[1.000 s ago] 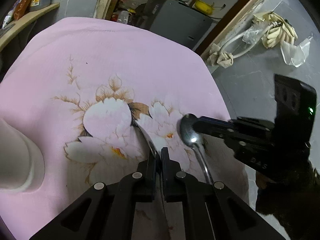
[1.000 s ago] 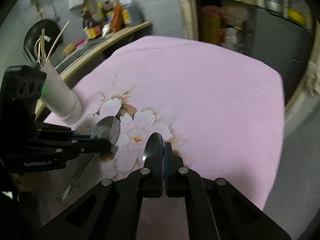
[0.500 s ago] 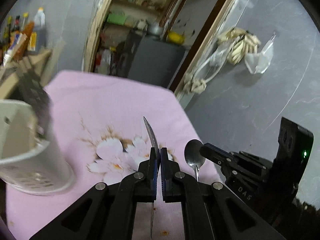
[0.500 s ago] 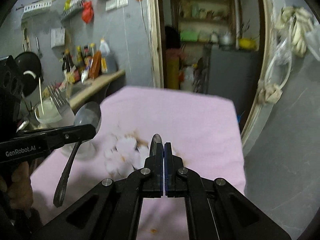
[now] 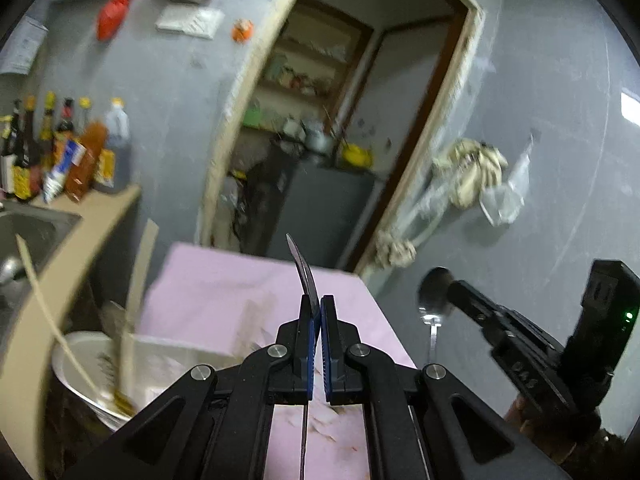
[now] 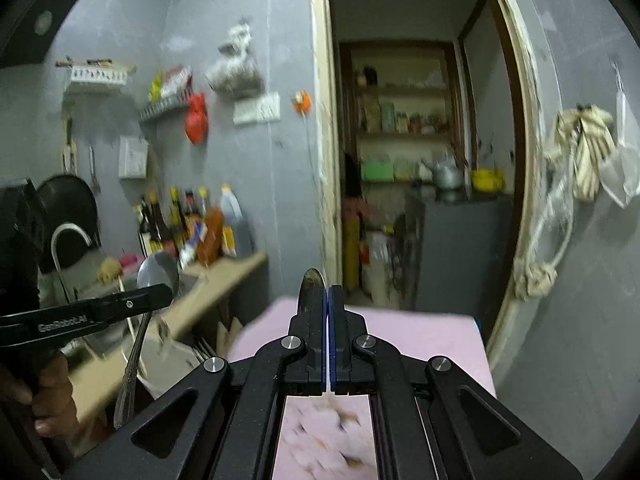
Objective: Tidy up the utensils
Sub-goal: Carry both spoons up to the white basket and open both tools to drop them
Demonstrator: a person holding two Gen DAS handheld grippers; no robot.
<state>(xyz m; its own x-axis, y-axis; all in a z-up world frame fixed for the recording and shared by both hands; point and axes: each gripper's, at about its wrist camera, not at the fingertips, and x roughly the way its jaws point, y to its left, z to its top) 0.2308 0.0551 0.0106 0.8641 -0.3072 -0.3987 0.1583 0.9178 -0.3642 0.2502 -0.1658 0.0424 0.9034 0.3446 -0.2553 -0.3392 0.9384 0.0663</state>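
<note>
Both tongs are clamped tight on a spoon each, held up in the air: left tongs pinch one spoon above the white holder, right tongs grip another spoon over the pink counter

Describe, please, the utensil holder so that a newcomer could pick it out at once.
Start from the table under the pink cloth and look to its left edge, beside the wooden counter. There stands the white utensil holder, a round, open-topped cup. Unlike the bottles farther back on the counter, it has pale sticks poking out.
</note>
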